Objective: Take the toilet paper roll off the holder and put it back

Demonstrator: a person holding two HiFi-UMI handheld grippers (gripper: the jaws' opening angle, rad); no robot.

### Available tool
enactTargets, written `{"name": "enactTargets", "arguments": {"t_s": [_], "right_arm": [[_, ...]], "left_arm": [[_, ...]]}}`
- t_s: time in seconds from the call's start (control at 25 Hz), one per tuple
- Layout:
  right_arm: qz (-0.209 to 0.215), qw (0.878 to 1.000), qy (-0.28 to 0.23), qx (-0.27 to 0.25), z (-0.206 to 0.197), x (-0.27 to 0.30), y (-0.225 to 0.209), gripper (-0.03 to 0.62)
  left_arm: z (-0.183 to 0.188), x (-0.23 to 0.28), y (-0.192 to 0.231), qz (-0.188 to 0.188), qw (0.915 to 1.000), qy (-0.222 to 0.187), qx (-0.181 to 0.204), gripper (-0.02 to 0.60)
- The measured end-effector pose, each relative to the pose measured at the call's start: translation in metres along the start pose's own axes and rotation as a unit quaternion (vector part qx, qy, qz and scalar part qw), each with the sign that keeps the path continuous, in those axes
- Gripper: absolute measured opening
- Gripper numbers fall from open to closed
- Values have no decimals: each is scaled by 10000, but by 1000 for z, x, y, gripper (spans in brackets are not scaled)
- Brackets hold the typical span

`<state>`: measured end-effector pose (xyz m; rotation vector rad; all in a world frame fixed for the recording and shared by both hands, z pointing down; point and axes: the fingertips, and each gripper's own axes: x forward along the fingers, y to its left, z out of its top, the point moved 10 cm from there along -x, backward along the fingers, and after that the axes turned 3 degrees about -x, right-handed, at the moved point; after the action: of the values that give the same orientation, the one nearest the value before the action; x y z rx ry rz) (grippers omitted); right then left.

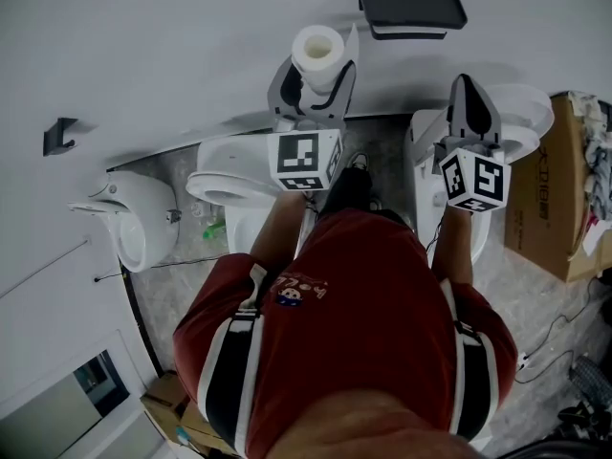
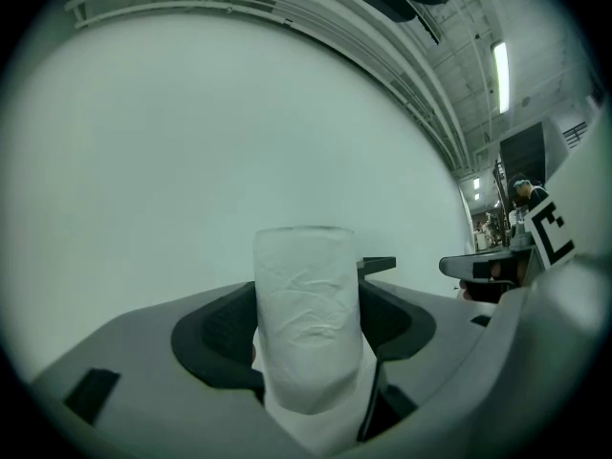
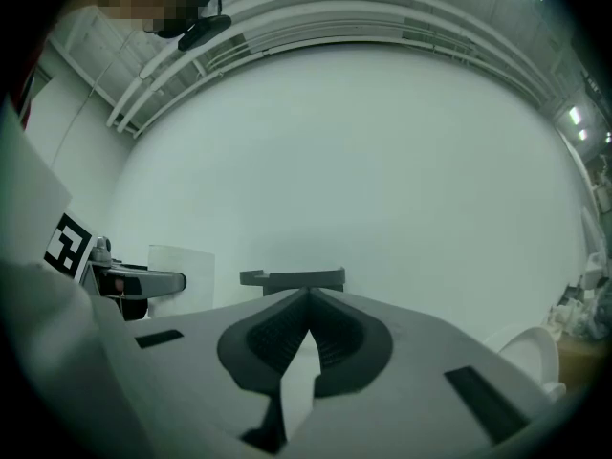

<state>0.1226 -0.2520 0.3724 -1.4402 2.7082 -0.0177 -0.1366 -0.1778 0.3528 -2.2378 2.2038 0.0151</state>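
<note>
Toilet paper roll [image 1: 317, 52] stands upright off the wall holder [image 1: 411, 8], clamped in the left hand-held gripper [image 1: 314, 82]. It looks light, soft and crushable, so grip its sides gently. Right hand-held gripper [image 1: 467, 94] is closed and empty.

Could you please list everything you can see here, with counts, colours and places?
toilet paper roll: 1, white, upright in the left claw
holder: 1, dark grey, on the wall, upper right of the roll
toilet: 2, white, one beneath each claw
wall fixture: 1, white, far left
hook: 1, dark, on the left wall
cardboard box: 1, brown, right edge
shirt: 1, red with black-and-white stripes, bottom centre
left claw: 1, grey, shut on the roll
right claw: 1, grey, shut, empty
</note>
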Motion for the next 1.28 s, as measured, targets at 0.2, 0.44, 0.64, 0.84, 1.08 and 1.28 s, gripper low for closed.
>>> {"name": "enactTargets", "arguments": {"t_s": [0.2,0.44,0.64,0.84,1.08,1.28], "right_arm": [[-194,9993,61,-323,-3,-1,1,9],[-292,9972,115,-679,-7,1,7,9],[-300,9971,173,-684,-9,3,5,9],[-295,9971,192,-670,-11,5,5,9],[-303,9973,168,-641,-9,6,5,9],[-321,9972,198,-640,-7,6,2,9]], "left_arm": [[-21,-2,0,31,9999,130,-33,347],[-32,-1,3,17,9998,139,-135,347],[-35,2,3,-25,9998,137,-157,347],[-38,4,2,-72,9996,227,-124,347],[-36,5,-4,-172,9994,278,-90,347],[-26,7,-3,-166,9996,216,-99,347]]}}
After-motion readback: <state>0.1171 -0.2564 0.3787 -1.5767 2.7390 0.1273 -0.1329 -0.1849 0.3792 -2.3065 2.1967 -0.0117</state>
